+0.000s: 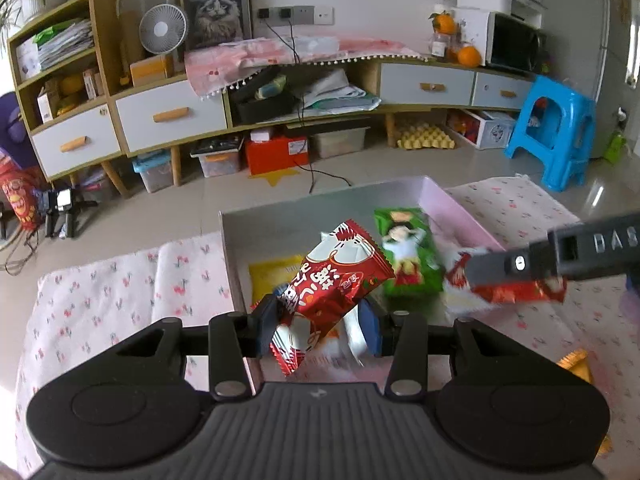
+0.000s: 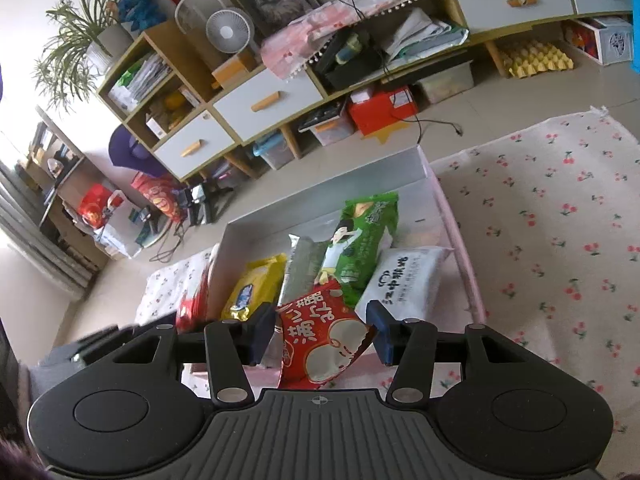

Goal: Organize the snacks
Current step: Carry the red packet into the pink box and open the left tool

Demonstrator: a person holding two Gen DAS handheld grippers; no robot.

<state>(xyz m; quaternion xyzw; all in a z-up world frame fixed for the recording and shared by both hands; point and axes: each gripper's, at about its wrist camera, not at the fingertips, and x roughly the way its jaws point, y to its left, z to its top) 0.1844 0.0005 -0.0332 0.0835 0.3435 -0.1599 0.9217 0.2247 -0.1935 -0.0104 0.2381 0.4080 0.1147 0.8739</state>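
Note:
An open pink-rimmed box [image 1: 230,248] sits on a cherry-print cloth. In it lie a green packet [image 1: 408,256] and a yellow packet [image 1: 276,276]. My left gripper [image 1: 320,316] is shut on a red snack packet [image 1: 336,280], held above the box's near end. From the right, one finger of my right gripper [image 1: 520,266] reaches in with another red packet [image 1: 516,294]. In the right wrist view my right gripper [image 2: 322,328] is shut on that red packet [image 2: 324,344] over the box [image 2: 460,248]. Below lie yellow [image 2: 252,292], silver [image 2: 300,272], green [image 2: 360,240] and white [image 2: 404,280] packets.
The cherry-print cloth [image 2: 560,220] spreads wide to the right of the box. A gold packet [image 1: 576,364] lies on it near my left gripper. Beyond the table are tiled floor, a long cabinet [image 1: 172,116] and a blue stool [image 1: 556,132].

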